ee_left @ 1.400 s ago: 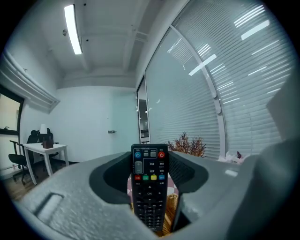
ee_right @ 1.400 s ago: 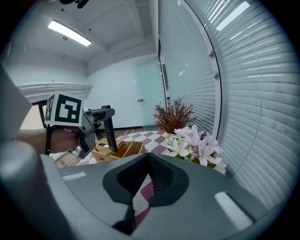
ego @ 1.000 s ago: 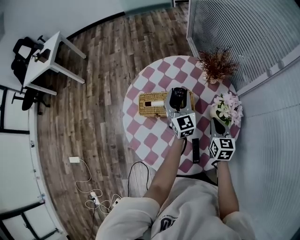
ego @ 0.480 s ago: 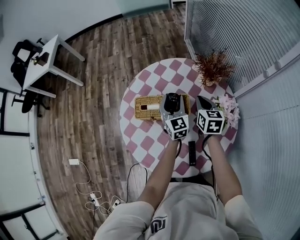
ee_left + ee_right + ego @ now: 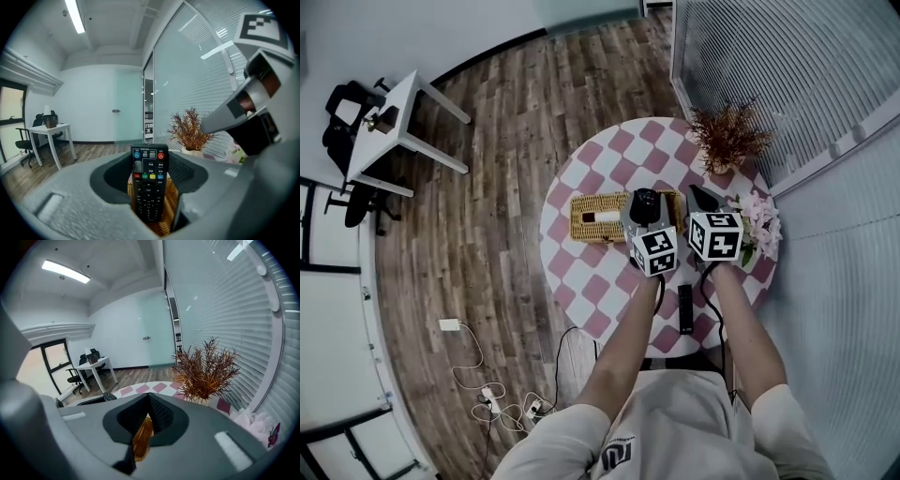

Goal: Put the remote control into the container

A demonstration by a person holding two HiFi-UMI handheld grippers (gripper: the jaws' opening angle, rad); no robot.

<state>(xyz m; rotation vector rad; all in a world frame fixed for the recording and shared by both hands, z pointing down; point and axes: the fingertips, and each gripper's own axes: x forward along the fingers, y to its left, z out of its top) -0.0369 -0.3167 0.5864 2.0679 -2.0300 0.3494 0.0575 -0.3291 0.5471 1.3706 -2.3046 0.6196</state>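
A black remote control with coloured buttons stands upright between the jaws of my left gripper, which is shut on it. In the head view this remote hangs over the right end of the wicker basket on the checkered round table. The basket's weave shows right under the remote. My right gripper is shut and empty, just right of the left one, beside the basket's right end. Through its closed jaws only basket weave is visible.
A second black remote lies on the table near its front edge. A dried brown plant stands at the back right and pink flowers at the right edge. A cable hangs off the table front toward the wooden floor.
My right gripper swung from the table's front right over to the left gripper's side by the basket. My left gripper sank a little toward the basket with the remote.
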